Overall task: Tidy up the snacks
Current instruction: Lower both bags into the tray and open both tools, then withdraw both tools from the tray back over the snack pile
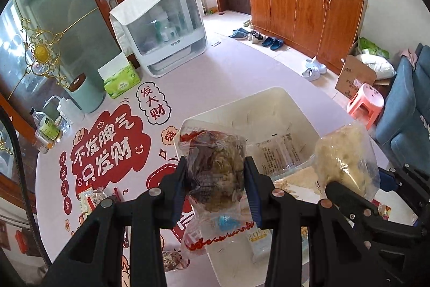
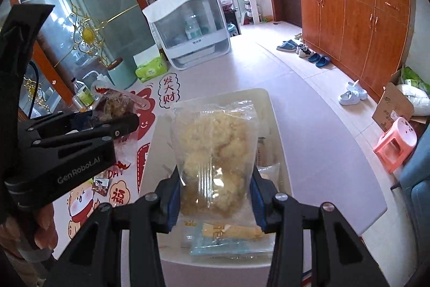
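My left gripper [image 1: 216, 179] is shut on a clear packet of dark brown snack [image 1: 215, 166] with red print, held above the near rim of a white bin [image 1: 290, 104]. In the right wrist view that same left gripper [image 2: 107, 123] shows at the left with its dark packet [image 2: 113, 106]. My right gripper [image 2: 215, 192] is shut on a clear bag of pale yellow puffed snack [image 2: 215, 147], hanging over the white bin [image 2: 266, 98]. That yellow bag [image 1: 344, 160] also appears at the right of the left wrist view. Several flat packets [image 1: 282, 155] lie inside the bin.
The table [image 1: 215, 66] carries a red-printed mat. At its far side stand a white covered rack [image 1: 166, 28], a green tissue pack [image 1: 122, 81], a mint canister [image 1: 83, 93] and a squeeze bottle [image 1: 67, 109]. Loose snack packets [image 1: 90, 202] lie near left. A pink stool [image 1: 365, 104] stands on the floor.
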Action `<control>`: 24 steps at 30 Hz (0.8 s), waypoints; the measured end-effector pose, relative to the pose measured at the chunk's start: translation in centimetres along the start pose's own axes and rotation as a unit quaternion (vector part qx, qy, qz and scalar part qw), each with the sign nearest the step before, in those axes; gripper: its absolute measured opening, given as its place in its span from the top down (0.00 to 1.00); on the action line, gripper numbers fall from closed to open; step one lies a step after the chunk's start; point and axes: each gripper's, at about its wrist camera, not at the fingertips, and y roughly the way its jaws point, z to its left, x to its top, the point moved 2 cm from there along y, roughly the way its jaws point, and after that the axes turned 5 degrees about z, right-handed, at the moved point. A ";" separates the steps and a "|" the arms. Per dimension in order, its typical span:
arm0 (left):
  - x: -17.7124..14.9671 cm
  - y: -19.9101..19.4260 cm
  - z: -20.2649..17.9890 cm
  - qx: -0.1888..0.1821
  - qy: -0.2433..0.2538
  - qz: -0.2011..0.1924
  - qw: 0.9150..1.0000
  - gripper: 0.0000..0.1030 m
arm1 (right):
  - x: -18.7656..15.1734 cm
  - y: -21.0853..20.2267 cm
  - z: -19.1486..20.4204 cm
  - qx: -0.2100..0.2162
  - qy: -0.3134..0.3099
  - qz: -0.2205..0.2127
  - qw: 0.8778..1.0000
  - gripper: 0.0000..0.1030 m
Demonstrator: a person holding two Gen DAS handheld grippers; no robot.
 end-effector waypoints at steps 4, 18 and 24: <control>-0.1 0.6 -0.3 0.008 0.006 0.013 1.000 0.61 | 0.0 0.5 -0.3 -0.008 0.001 0.007 1.000 0.56; -0.7 0.4 -0.3 0.037 0.008 0.009 0.999 0.21 | -0.3 1.3 -1.4 -0.001 0.034 0.020 0.999 0.44; -1.5 0.2 0.1 0.040 0.003 0.012 0.999 0.21 | -0.7 1.5 -1.2 0.002 0.036 0.026 0.999 0.44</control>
